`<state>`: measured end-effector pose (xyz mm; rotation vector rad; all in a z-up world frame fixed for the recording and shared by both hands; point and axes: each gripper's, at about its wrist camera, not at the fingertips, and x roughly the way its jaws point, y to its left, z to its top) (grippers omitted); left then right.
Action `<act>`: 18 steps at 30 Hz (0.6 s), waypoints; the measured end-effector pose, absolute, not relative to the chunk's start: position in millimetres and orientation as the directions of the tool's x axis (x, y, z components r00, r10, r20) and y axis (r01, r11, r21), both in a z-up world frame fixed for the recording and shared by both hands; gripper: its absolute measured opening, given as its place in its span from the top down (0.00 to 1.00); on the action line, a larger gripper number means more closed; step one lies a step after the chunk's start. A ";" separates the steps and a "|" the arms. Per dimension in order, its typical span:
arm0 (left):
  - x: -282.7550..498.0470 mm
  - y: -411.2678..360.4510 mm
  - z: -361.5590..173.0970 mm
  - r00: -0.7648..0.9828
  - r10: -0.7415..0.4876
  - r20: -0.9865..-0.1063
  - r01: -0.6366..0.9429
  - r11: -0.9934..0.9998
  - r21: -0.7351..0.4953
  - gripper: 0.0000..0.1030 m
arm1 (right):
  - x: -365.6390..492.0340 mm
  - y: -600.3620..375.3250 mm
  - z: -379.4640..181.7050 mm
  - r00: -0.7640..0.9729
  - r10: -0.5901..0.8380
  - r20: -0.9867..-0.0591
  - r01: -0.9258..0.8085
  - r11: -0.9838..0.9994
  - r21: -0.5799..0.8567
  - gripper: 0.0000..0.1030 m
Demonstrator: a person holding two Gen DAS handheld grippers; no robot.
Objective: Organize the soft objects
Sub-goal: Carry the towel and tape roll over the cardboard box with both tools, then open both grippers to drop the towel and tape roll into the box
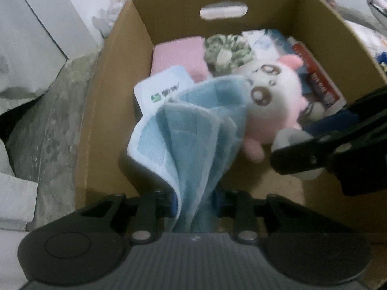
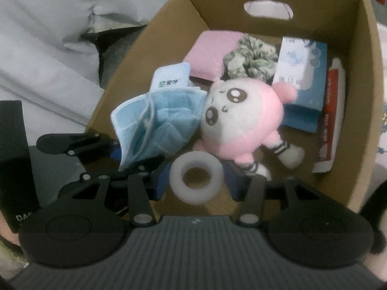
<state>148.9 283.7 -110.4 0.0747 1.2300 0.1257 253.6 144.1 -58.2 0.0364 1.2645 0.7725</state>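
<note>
The light blue cloth (image 1: 191, 130) is pinched in the nearly closed left gripper (image 1: 193, 200) and held above the near left part of the cardboard box (image 1: 113, 77). Just to its right, the white tape roll (image 2: 196, 178) is clamped in the part-open right gripper (image 2: 196, 181). The roll's open centre is shown only by the right wrist view.

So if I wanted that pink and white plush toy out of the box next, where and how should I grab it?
Probably the plush toy's round head, from above. It lies on top of the other items in the cardboard box with its face up, and the head is its biggest, softest part, open on the right. The blue cloth crowds its left, so close front to back.
</note>
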 end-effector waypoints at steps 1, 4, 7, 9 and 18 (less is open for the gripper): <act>150.9 285.3 -112.7 0.321 0.137 -0.937 -0.062 0.990 0.124 0.71 | 257.5 145.0 -63.0 0.081 0.535 -0.841 -0.490 0.756 0.434 0.54; 154.0 290.5 -116.1 0.306 0.142 -0.941 -0.077 0.989 0.124 0.66 | 265.9 149.3 -80.8 0.043 0.527 -0.849 -0.452 0.768 0.454 0.54; 155.1 294.7 -116.6 0.299 0.147 -0.943 -0.092 0.988 0.125 0.63 | 270.3 154.0 -94.9 0.005 0.519 -0.855 -0.411 0.781 0.471 0.54; 154.5 295.6 -115.0 0.298 0.133 -0.945 -0.090 0.990 0.111 0.62 | 272.8 157.2 -102.2 -0.008 0.512 -0.859 -0.391 0.789 0.474 0.54; 158.0 291.0 -115.9 0.286 0.119 -0.951 -0.077 0.992 0.101 0.53 | 276.5 180.1 -121.7 -0.021 0.469 -0.883 -0.364 0.819 0.444 0.52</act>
